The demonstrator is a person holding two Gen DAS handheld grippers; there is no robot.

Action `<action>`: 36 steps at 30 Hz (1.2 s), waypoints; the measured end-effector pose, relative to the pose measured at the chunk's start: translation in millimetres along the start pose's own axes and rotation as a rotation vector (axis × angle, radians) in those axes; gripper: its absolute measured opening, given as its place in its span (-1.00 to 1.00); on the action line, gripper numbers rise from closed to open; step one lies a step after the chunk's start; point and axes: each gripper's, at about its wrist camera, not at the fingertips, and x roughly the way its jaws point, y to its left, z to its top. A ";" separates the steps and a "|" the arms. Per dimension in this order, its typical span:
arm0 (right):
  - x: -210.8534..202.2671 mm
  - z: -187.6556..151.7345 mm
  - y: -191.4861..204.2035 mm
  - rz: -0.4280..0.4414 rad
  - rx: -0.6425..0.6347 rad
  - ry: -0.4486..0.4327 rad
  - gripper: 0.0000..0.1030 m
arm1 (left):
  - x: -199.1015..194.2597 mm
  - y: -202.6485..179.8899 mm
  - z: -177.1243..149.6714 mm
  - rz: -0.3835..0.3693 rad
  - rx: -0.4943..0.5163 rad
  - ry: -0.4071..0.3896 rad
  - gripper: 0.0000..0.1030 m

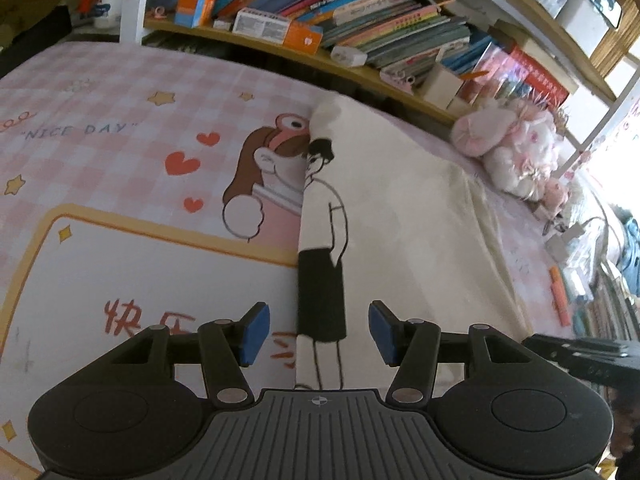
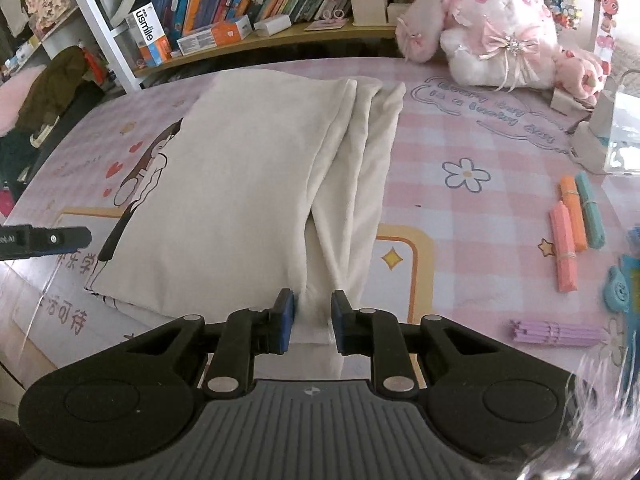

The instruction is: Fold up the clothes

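Right gripper (image 2: 313,316): blue pads close on a fold of the cream garment (image 2: 248,184), cloth between them. Garment: folded lengthwise, flat on pink checked mat (image 2: 460,208), pleats bunched along its right side. Plush rabbit (image 2: 500,28) beyond, by the bookshelf (image 2: 280,36). Stick bundles (image 2: 572,224) lie well right. Left gripper (image 2: 44,240) shows at left edge.
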 end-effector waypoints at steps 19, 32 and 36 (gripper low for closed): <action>4.1 1.3 12.0 0.022 -0.102 0.044 -0.83 | -1.5 -0.5 -8.8 0.006 0.025 0.018 0.06; -0.1 -10.4 -6.0 0.080 0.041 0.130 -0.83 | -3.1 2.3 -8.6 0.008 0.026 0.019 0.06; -11.1 -4.7 -0.3 0.079 0.013 0.077 -0.41 | 4.9 -0.1 -5.8 0.014 0.037 0.028 0.05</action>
